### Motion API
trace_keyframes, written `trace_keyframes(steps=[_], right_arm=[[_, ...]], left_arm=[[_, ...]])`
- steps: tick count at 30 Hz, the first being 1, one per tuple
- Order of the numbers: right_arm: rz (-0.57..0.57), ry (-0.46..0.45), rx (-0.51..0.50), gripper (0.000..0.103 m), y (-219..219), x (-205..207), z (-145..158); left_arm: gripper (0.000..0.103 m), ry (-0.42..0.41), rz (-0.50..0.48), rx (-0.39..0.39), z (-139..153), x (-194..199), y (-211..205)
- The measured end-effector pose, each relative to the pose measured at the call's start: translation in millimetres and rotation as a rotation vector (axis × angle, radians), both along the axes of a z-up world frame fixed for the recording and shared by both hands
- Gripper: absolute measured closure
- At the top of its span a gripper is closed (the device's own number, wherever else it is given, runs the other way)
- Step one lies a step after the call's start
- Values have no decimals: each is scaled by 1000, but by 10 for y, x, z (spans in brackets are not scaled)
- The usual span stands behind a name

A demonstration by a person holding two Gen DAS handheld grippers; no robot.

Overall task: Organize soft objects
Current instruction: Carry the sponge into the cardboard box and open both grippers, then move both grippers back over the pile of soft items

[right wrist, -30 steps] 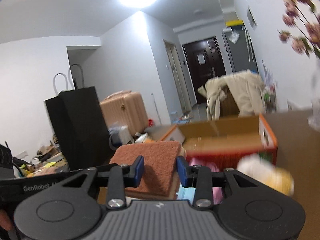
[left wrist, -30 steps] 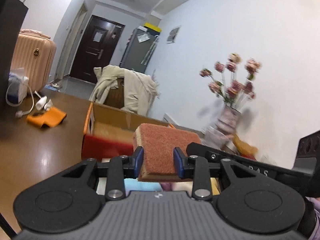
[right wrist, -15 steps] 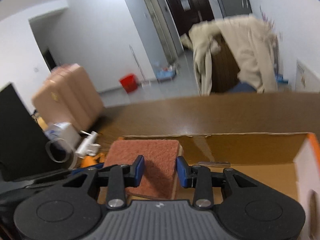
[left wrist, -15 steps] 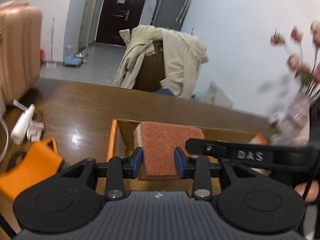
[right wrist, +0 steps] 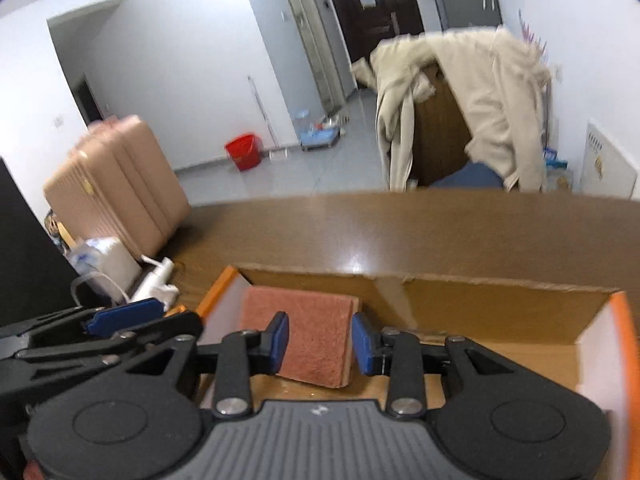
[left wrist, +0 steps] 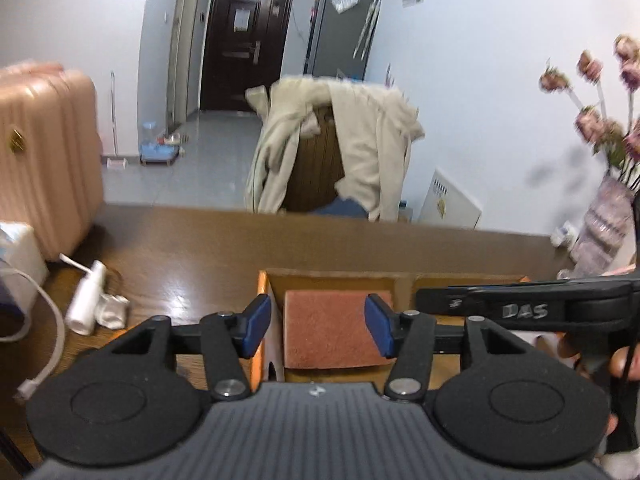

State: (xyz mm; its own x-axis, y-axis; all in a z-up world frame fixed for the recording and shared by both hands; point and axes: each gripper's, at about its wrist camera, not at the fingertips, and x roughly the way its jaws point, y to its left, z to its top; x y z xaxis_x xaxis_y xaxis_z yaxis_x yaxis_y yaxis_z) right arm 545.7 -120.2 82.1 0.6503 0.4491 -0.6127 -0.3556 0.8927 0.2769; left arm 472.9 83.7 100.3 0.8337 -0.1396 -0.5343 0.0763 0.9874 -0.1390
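A rust-brown scouring sponge (left wrist: 335,326) with a yellow base lies in the left end of an open cardboard box (left wrist: 400,280) with orange rims. It also shows in the right wrist view (right wrist: 310,332), inside the box (right wrist: 480,300). My left gripper (left wrist: 318,330) is open above it, its blue pads apart from the sponge's sides. My right gripper (right wrist: 319,343) is open too, with the sponge between its pads without touching. The left gripper's fingers (right wrist: 124,316) show at the left of the right wrist view.
The box sits on a brown wooden table (left wrist: 180,264). A white spray bottle (left wrist: 86,300), a white cable and a white bag (right wrist: 108,260) lie to the left. A vase of pink flowers (left wrist: 604,216) stands at the right. A chair with a beige coat (left wrist: 340,140) is behind the table.
Both grippers moved down over the box and opened. The sponge, held by both before, now lies free in the box's left end.
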Motion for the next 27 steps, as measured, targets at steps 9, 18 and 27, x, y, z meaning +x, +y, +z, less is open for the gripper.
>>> trace_keyframes(steps=[9,18,27], right_arm=[[-32,-181,-32,50,-669,-1347,944],[-48,-360,-99,29,-1295,-2914,955],[-74,-467,-195,16,-1400,-4053,64]], left_arm=[[25,-129,-38,26,782,-1193,-99],[5,-237,-85,60,738,-2592,-281],[0,-300,-96,-19,-50,-3625,-428]])
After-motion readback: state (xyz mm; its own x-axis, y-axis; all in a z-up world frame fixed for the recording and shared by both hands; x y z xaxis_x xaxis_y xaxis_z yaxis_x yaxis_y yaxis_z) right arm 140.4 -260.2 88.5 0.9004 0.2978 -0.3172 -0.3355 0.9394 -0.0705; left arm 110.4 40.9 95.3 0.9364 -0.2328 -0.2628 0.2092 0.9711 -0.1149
